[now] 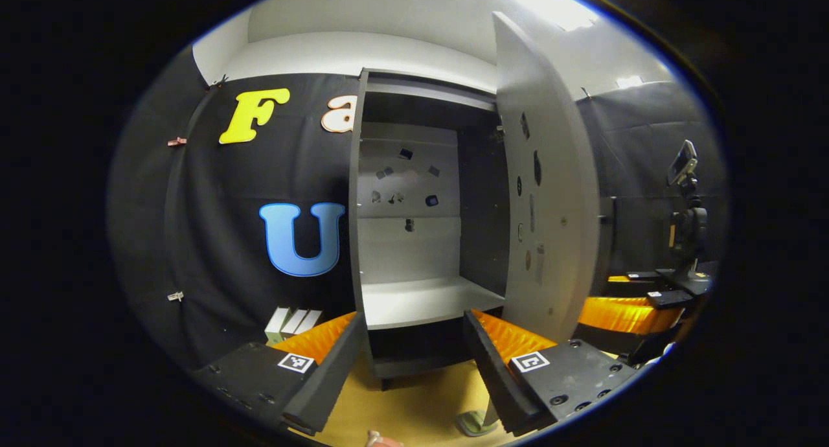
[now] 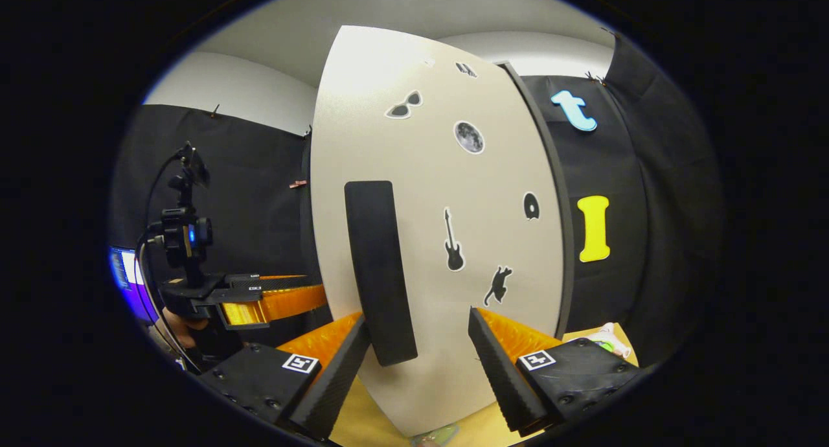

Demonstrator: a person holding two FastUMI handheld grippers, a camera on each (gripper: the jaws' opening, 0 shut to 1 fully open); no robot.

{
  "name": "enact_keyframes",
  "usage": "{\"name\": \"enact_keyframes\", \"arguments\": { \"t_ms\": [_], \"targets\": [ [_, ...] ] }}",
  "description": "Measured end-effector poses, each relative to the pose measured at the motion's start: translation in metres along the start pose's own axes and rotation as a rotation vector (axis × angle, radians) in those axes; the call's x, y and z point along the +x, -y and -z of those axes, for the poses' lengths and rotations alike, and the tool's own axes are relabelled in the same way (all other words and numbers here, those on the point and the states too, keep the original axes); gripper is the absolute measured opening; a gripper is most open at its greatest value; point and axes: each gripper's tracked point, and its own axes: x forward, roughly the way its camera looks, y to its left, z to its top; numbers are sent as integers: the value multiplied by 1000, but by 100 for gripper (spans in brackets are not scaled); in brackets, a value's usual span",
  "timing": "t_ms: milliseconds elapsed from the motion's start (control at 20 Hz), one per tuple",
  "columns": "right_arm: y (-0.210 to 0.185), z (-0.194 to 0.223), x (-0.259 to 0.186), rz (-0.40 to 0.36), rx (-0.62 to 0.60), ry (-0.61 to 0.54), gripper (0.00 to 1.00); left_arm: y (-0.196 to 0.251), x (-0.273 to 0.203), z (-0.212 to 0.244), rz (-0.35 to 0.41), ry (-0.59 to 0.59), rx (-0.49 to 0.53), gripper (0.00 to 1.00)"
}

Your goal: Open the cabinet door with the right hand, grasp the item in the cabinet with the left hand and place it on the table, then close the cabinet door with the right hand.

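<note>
- In the left gripper view the cabinet (image 1: pixel 421 227) stands straight ahead of the left gripper (image 1: pixel 414 363), its door (image 1: pixel 544 194) swung open to the gripper's right.
- We cannot make out any item on the cabinet's shelf (image 1: pixel 427 301); only small dark stickers show on its back panel.
- The left gripper's jaws are spread wide with nothing between them, aimed at the shelf's front edge and not touching it.
- Below and near that gripper lies the tan table (image 1: pixel 414 408); at its bottom edge a small greenish thing (image 1: pixel 476 422) and a pinkish thing (image 1: pixel 382 440) peek in, too cropped to identify.
- Farther right in that view we see the right gripper, beyond the door.
- In the right gripper view the right gripper (image 2: pixel 418 363) faces the door's outer side, jaws wide apart and holding nothing.
- The dark vertical handle (image 2: pixel 381 272) sits just inside its left finger (image 2: pixel 330 379); we cannot tell whether they touch.
- Stickers dot the door beyond the handle.
- Off to the left, well apart, the left gripper shows, held by a hand (image 2: pixel 178 327).
</note>
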Motion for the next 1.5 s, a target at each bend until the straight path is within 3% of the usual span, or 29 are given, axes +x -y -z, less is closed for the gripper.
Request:
{"name": "enact_keyframes", "arguments": {
  "t_ms": [250, 500, 750, 1150, 1500],
  "targets": [
    [-11, -12, -3, 7, -62, 25, 98, -36, -7, 5, -28, 11, 11, 95],
    [21, -15, -12, 168, -154, 42, 97, -19, 0, 6, 34, 19, -39, 93],
    [37, -31, -15, 247, -157, 77, 97, 5, 11, 0, 68, 39, -45, 95],
    [60, -63, -34, 269, -171, 138, 97, 49, 6, -10, 97, 58, -58, 95],
    [71, -66, -47, 302, -203, 155, 98, 71, 5, -13, 114, 54, -44, 95]
  ]
}}
